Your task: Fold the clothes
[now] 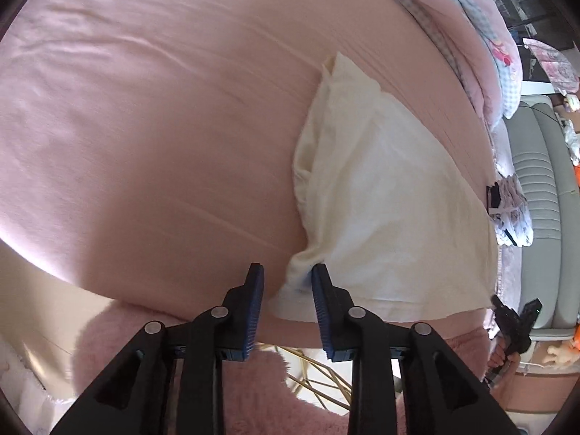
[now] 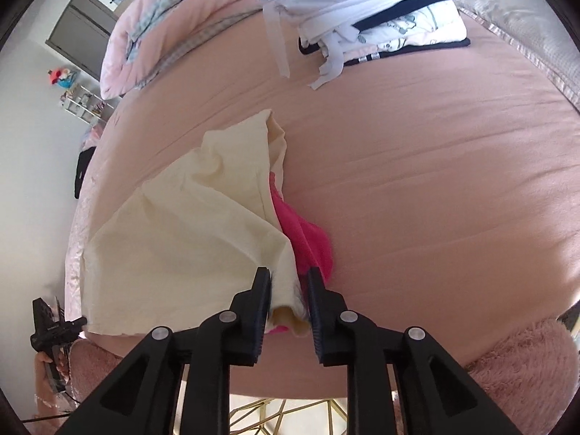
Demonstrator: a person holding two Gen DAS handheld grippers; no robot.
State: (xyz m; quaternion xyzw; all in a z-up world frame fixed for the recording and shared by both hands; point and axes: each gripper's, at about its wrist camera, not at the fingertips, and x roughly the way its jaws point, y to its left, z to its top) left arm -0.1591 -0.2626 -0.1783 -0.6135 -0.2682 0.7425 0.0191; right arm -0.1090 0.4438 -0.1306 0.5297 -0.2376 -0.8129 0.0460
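A cream garment (image 1: pixel 380 199) lies folded and flat on the pink bed sheet (image 1: pixel 145 127), reaching the bed's near edge. My left gripper (image 1: pixel 287 277) stands open over its near left corner, and the cloth does not fill the gap between the pads. In the right wrist view the same cream garment (image 2: pixel 174 246) shows a bright pink layer (image 2: pixel 308 239) along its right edge. My right gripper (image 2: pixel 290 279) is open astride that near right corner, with bunched cream and pink cloth lying loose between the fingers. Each view catches the other gripper at its edge: the right gripper (image 1: pixel 514 322) and the left gripper (image 2: pixel 54 326).
A stack of folded clothes (image 2: pixel 380 29) sits at the far side of the bed, with a pink quilt (image 2: pixel 152 36) to its left. Below the bed edge lie a fluffy pink rug (image 2: pixel 525 362) and a gold wire frame (image 2: pixel 290 417). A grey padded bench (image 1: pixel 536 181) stands past the bed.
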